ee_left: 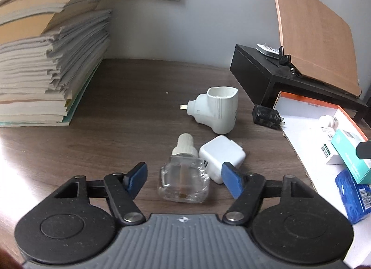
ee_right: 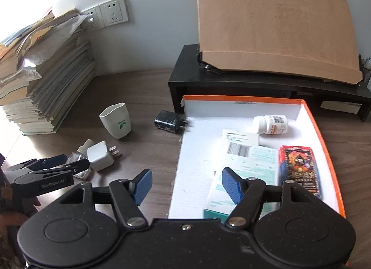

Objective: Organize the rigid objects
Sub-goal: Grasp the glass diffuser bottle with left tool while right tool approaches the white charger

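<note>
My left gripper (ee_left: 184, 179) stands part open around the clear glass bottle (ee_left: 183, 182) lying on the desk (ee_left: 129, 97); its pads are not touching the bottle. White charger (ee_left: 221, 156) just right of bottle, touching it. White plug-in heater (ee_left: 216, 112) beyond bottle. Black adapter (ee_left: 266, 117) far right of bottle, beside the orange tray (ee_right: 324, 134). My right gripper (ee_right: 186, 187) part open, empty, over the tray edge.

From my right claw's view my left gripper (ee_right: 66, 164) hides most of the glass bottle (ee_right: 77, 161), my own frame covers the near end of the teal box (ee_right: 218, 201), and the card pack's (ee_right: 299, 166) print blurs.
</note>
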Tool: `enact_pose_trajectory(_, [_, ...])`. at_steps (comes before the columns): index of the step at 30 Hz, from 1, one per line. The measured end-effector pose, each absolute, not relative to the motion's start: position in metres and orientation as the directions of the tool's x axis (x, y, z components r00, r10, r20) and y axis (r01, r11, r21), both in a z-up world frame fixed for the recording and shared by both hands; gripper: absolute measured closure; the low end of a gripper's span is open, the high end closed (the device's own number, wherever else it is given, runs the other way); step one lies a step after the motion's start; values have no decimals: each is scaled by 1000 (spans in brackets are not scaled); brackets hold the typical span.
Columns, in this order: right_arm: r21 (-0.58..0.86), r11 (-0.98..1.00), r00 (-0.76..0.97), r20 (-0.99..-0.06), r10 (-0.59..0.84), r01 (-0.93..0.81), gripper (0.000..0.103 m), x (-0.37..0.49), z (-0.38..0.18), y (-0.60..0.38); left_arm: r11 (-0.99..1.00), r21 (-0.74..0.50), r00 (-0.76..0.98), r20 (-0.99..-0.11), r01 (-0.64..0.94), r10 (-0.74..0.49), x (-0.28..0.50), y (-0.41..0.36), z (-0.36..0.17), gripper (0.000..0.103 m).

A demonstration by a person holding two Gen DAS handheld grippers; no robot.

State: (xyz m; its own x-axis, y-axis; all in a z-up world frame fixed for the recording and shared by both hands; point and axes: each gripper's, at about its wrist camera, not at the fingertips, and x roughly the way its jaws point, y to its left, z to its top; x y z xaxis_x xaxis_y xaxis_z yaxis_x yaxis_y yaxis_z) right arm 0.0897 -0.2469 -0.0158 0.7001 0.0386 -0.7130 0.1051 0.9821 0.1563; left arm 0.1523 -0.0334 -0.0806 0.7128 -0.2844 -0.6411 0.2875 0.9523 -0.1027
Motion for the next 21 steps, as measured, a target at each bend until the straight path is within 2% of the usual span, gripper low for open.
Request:
enact_pose_trajectory(2, [157,983,697,-716,46,96,23,94,-17,-242,955,-94,709,-650,282,-274,155,-32,-83,39])
enact_pose_trajectory(7, [166,985,687,-721,93,42,23,106,-22,-222,949,-88,694,-663,302,-282,161,-34,-87,45])
enact_pose_trajectory(9, [168,986,680,-724,117,9,23,112,-25,-211,945,-70,696,-660,319,-284,163,-37,-89,52])
enact_pose_trajectory(21, [156,967,639,-727,249,-200,15,159,-52,-146,968,-136,716,-652,213,-249,155,-1,-77,53])
